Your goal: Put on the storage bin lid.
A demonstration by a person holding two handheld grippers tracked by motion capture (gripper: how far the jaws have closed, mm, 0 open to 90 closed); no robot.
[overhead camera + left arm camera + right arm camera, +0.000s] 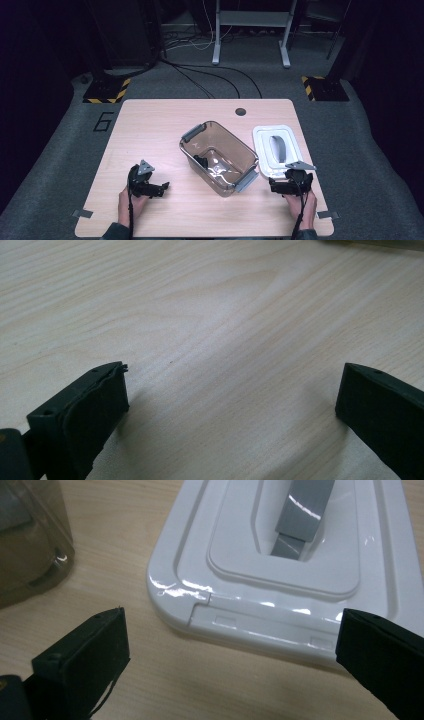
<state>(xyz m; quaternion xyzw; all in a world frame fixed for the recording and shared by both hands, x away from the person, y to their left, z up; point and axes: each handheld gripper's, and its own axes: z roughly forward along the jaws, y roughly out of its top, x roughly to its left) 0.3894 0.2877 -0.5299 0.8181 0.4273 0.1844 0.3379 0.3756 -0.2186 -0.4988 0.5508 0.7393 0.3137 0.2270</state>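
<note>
While both hands rest near the bottom edge of the high view, the right gripper [284, 185] sits at lower right, just below the near edge of the white lid [277, 147], which lies flat on the wooden table [150, 130] right of centre. In the right gripper view its two black jaws stand wide apart with nothing between them, and the lid [280, 575] takes up the upper middle and right of the frame, its grey handle [302, 512] at the top. Can't tell if the jaw tips touch the lid edge, but they're very close.

Over at lower left of the high view, the left gripper [157, 189] lies on bare tabletop, well apart from everything. Its own view shows the jaws spread wide too, just wood grain [215, 340] between them.

Dead centre of the high view is the clear brownish tub [218, 156] with grey latches at both ends, open on top, lid just beside it to the right. Something small and dark [201, 161] sits inside; too small to make out what it is.
</note>
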